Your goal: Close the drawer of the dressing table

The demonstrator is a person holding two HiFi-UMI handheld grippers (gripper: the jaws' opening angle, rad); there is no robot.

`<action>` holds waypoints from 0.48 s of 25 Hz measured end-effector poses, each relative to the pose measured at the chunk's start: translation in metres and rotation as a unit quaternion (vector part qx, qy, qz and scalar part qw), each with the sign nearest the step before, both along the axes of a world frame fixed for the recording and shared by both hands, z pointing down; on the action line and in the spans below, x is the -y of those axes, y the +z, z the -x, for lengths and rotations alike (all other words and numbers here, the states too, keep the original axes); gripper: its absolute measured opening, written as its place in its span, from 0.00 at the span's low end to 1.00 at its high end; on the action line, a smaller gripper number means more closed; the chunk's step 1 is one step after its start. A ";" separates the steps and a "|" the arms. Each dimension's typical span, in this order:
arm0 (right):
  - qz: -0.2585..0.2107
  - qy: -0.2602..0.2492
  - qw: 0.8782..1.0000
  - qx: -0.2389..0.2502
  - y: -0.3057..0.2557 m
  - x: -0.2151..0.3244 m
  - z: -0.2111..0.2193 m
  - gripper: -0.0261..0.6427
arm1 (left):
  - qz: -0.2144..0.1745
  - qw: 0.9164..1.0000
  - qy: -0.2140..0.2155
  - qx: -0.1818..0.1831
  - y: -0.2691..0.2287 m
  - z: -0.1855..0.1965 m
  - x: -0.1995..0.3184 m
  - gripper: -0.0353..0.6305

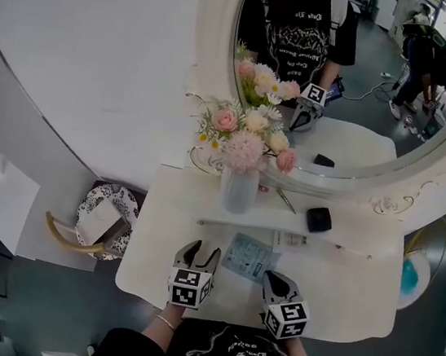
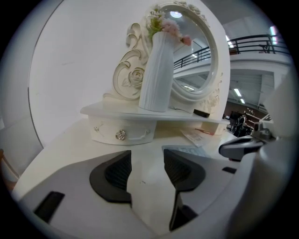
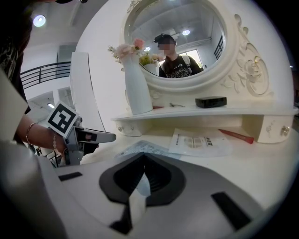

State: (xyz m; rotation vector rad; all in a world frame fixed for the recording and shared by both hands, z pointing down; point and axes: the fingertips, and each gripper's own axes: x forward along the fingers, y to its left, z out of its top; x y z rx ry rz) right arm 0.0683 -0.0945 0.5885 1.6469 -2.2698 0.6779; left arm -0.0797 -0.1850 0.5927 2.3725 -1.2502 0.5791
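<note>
The white dressing table (image 1: 354, 302) carries a raised shelf (image 2: 103, 110) below its round mirror. Under the shelf's left end is a small drawer (image 2: 135, 128) with a crystal knob (image 2: 121, 135); its curved front sits back beneath the shelf edge and looks pushed in. My left gripper (image 2: 147, 156) hovers over the tabletop a short way in front of that drawer, open, with nothing between its pads. It is visible near the table's front edge (image 1: 203, 249). My right gripper (image 3: 144, 158) is beside it (image 1: 269, 277), shut and empty.
A white vase (image 1: 239, 188) of flowers stands on the shelf above the drawer. A black box (image 1: 318, 219), a printed packet (image 1: 251, 256), a paper sheet (image 3: 198, 141) and a red pen (image 3: 236, 136) lie on the table. A patterned basket (image 1: 104, 220) is on the floor at left.
</note>
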 end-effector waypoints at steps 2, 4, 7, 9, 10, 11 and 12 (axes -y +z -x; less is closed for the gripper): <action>-0.001 0.002 1.000 0.000 -0.001 -0.001 -0.001 0.06 | -0.002 1.000 0.002 -0.022 -0.008 -0.006 -0.005 0.38; -0.002 0.002 1.000 0.001 -0.001 -0.002 -0.001 0.06 | -0.006 0.999 0.004 -0.039 -0.016 -0.012 -0.008 0.38; -0.007 0.003 1.000 -0.001 -0.003 -0.002 -0.001 0.06 | -0.018 0.999 0.014 -0.049 -0.026 -0.020 -0.014 0.37; -0.011 0.007 1.000 -0.001 -0.004 -0.002 -0.003 0.05 | -0.028 0.998 0.024 -0.053 -0.033 -0.025 -0.019 0.34; -0.012 0.007 1.000 -0.001 -0.005 -0.002 -0.004 0.05 | -0.035 0.998 0.030 -0.052 -0.035 -0.028 -0.022 0.32; -0.013 0.008 1.000 -0.001 -0.005 -0.002 -0.004 0.05 | -0.040 0.997 0.037 -0.049 -0.035 -0.031 -0.025 0.29; -0.014 0.007 1.000 -0.002 -0.005 -0.002 -0.003 0.06 | -0.044 0.997 0.042 -0.045 -0.035 -0.032 -0.028 0.24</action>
